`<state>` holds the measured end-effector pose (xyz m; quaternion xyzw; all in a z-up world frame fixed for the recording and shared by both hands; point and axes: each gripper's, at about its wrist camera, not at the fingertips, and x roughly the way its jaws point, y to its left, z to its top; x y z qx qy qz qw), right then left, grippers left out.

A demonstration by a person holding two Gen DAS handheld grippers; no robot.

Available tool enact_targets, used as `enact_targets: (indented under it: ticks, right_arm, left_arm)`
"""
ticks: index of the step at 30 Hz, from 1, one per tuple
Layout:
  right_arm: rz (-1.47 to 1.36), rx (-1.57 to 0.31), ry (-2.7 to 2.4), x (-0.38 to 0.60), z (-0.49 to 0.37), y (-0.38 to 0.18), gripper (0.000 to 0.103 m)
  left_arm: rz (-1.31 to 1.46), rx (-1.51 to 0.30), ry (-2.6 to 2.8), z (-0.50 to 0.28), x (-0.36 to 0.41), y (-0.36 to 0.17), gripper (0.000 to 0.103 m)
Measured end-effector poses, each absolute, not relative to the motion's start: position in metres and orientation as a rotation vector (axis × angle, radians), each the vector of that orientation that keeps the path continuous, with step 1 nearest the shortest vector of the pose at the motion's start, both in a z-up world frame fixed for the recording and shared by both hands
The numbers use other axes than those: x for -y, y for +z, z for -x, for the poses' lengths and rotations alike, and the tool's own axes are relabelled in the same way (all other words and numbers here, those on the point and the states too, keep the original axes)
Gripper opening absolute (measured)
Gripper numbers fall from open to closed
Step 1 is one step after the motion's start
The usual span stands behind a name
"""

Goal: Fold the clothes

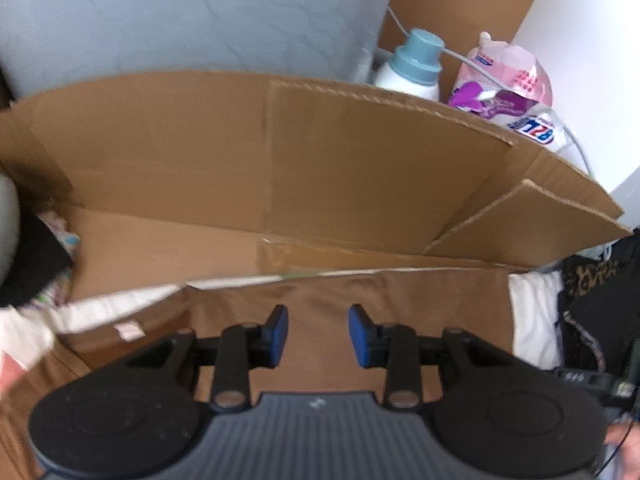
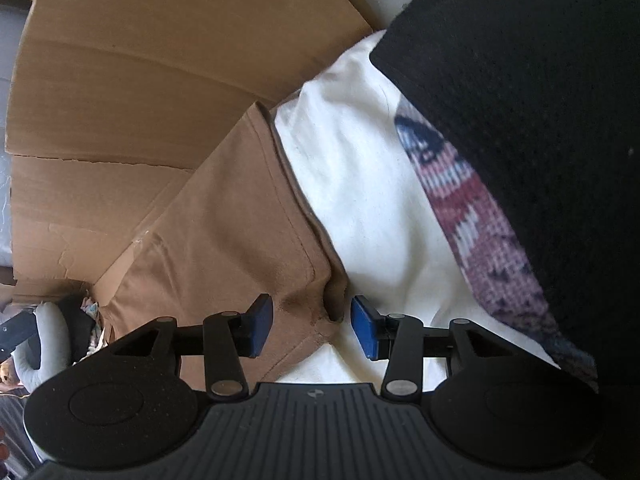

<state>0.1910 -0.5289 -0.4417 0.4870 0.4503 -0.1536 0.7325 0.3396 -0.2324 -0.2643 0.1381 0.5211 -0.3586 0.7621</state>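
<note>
**Both grippers standing open over the brown garment**

You are holding the left gripper [image 1: 318, 334] above the brown garment [image 1: 344, 300], with its blue pads [image 1: 280, 326] parted to a moderate gap and nothing between them; the fabric is lying flat underneath, not pinched. The garment is spreading across a white cloth [image 1: 534, 312] that is peeking out past its right edge and along its left side. Just beyond the garment's far edge, a flattened cardboard box [image 1: 360, 160] is propping up like a low wall. Behind the cardboard, a white bottle with a grey-blue cap [image 1: 416, 64] and a pink refill pouch [image 1: 508, 80] are standing side by side near a white wall. This view is slightly blurred.

You are pointing the right gripper [image 2: 312, 328] down at the hemmed corner of the brown garment [image 2: 232, 232]. Its jaws are standing apart, and a bunched fold of that corner is sitting in the gap, closer to the right pad [image 2: 364, 330], with neither pad pressing on it. The white cloth [image 2: 360, 200] is lying to the right of the garment. A patterned knit in red, white and blue [image 2: 472, 220] is resting on the cloth, and a black fabric [image 2: 540, 120] is covering the knit's far side. The cardboard [image 2: 140, 80] is filling the upper left of this view.
</note>
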Motion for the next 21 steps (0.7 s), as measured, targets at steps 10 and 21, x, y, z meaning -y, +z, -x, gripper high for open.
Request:
enact_targets:
  ticks: [10,21]
  right_arm:
    - [-1.07,-1.007,-0.29,0.523,-0.196,-0.446,0.005]
    - [-0.969,-1.004,-0.269,0.516,-0.213,-0.408,0.004]
  left_arm:
    - [-0.255,-1.286,-0.81,-0.28,0.233,-0.331,0.021]
    - [-0.106,-1.436,-0.821,-0.237,0.235,-0.38,0.005]
